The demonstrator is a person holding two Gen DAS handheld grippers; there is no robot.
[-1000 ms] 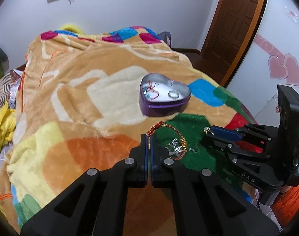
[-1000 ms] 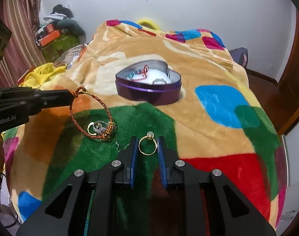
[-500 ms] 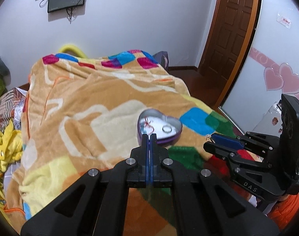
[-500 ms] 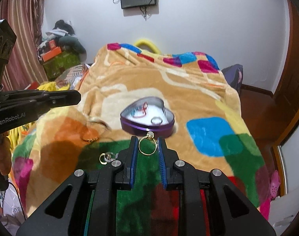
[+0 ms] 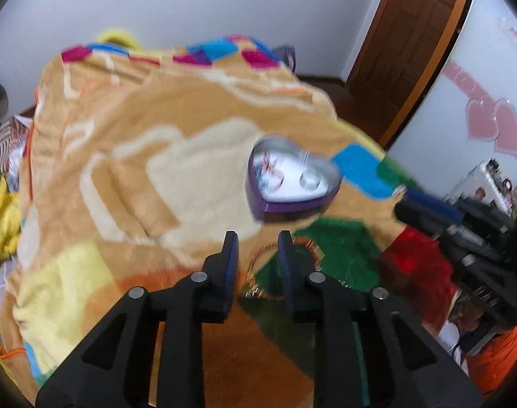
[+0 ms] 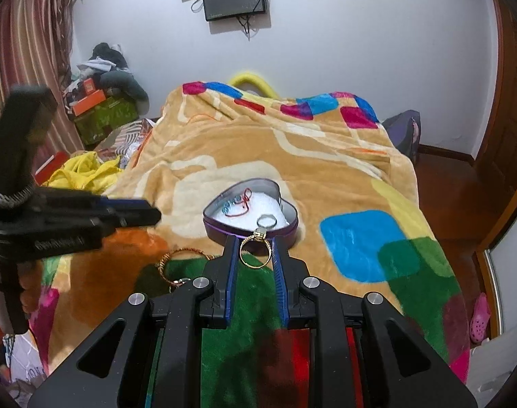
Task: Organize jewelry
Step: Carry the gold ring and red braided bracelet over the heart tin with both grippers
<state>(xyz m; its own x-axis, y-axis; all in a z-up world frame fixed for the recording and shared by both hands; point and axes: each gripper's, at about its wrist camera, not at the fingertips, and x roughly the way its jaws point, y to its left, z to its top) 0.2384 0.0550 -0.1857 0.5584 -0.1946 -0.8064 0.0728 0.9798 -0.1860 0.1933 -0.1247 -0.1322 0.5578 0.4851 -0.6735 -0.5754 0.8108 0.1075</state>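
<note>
The right tool (image 6: 255, 250) pinches a thin gold ring (image 6: 254, 251) by its band — light, stiff, slippery; the left tool (image 5: 256, 250) gapes empty above a red-gold twisted bracelet (image 5: 279, 268).

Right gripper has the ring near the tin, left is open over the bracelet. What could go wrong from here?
1. The gold ring is pinched only at its edges by the right gripper; it may twist out onto the blanket short of the heart tin.
2. The left gripper is open over the bracelet, which lies in plush pile and may snag.
</note>
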